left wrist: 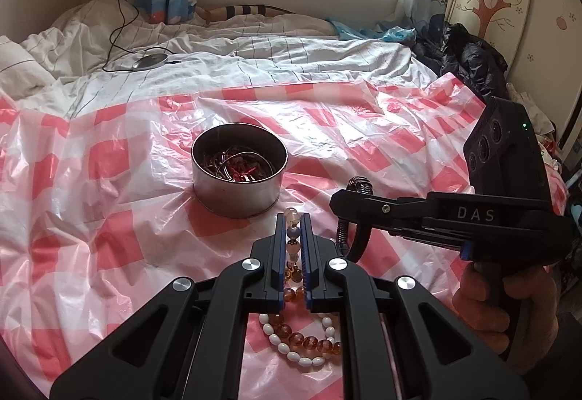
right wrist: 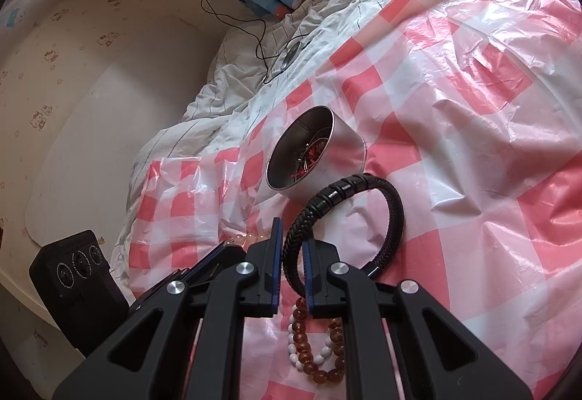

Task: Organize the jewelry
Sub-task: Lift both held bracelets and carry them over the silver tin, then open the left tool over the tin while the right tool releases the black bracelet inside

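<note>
Jewelry status: left gripper (left wrist: 293,245) jaws clamped on a pale bead bracelet (left wrist: 293,236), just short of the metal tin (left wrist: 238,178). Right gripper (right wrist: 293,272) jaws pinching the black braided bracelet (right wrist: 345,218), apparently lifted. Amber beads (right wrist: 313,360) and white beads (left wrist: 291,349) lie on the checkered plastic sheet (left wrist: 109,181).

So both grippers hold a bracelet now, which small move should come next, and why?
Probably carry the left gripper, shut on the pale bead bracelet, forward over the open metal tin and release. The tin sits just ahead and already holds jewelry. The right gripper grips the black braided bracelet.
</note>
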The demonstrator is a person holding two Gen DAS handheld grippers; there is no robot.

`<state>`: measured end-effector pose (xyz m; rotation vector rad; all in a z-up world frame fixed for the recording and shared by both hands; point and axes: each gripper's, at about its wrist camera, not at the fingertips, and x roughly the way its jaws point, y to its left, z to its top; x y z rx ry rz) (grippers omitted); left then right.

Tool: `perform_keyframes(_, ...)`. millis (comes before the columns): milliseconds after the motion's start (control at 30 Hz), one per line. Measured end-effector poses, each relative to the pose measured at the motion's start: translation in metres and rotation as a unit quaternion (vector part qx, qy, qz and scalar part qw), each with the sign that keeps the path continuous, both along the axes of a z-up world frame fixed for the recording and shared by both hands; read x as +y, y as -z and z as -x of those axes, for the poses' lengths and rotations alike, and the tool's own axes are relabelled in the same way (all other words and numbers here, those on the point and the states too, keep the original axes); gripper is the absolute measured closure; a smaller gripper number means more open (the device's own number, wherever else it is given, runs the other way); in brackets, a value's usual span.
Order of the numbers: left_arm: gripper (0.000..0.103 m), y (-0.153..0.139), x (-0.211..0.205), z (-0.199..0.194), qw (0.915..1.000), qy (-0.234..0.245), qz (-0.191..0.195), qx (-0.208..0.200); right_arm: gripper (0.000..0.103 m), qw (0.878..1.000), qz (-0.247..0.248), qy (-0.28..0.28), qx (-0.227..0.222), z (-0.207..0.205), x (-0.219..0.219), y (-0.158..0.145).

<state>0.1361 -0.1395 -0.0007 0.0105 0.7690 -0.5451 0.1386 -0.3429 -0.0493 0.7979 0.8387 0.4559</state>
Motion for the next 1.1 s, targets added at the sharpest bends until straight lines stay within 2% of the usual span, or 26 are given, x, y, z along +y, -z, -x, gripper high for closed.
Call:
perform_keyframes(533, 0.096, -0.002, -0.004, 0.002, 0.9998, -0.002, -0.013, -0.012, 0.092, 1.000, 0.000, 0.000, 0.001, 0.000, 0.001, 0.001)
perform_keyframes(600, 0.096, -0.002, -0.003, 0.000, 1.0000, 0.000, 0.001, -0.004, 0.092, 1.000, 0.000, 0.004, -0.003, 0.001, 0.002, -0.001)
perform_keyframes(667, 0.096, -0.006, 0.001, -0.009, 0.9992, 0.003, 0.038, 0.012, 0.092, 1.000, 0.005, 0.010, -0.011, 0.003, 0.001, -0.004)
perform_keyframes(900, 0.096, -0.020, 0.004, -0.070, 0.9895, 0.007, 0.138, 0.045, 0.092, 0.999, 0.026, 0.031, -0.034, 0.008, -0.004, -0.015)
perform_keyframes(1000, 0.096, -0.005, -0.003, -0.097, 0.9852, 0.013, 0.149, 0.084, 0.092, 0.998, 0.026, 0.037, -0.037, 0.009, -0.009, -0.017)
perform_keyframes(1100, 0.096, 0.013, -0.011, -0.115, 0.9885, -0.001, 0.111, 0.102, 0.092, 0.998, 0.028, 0.038, -0.041, 0.007, -0.011, -0.019)
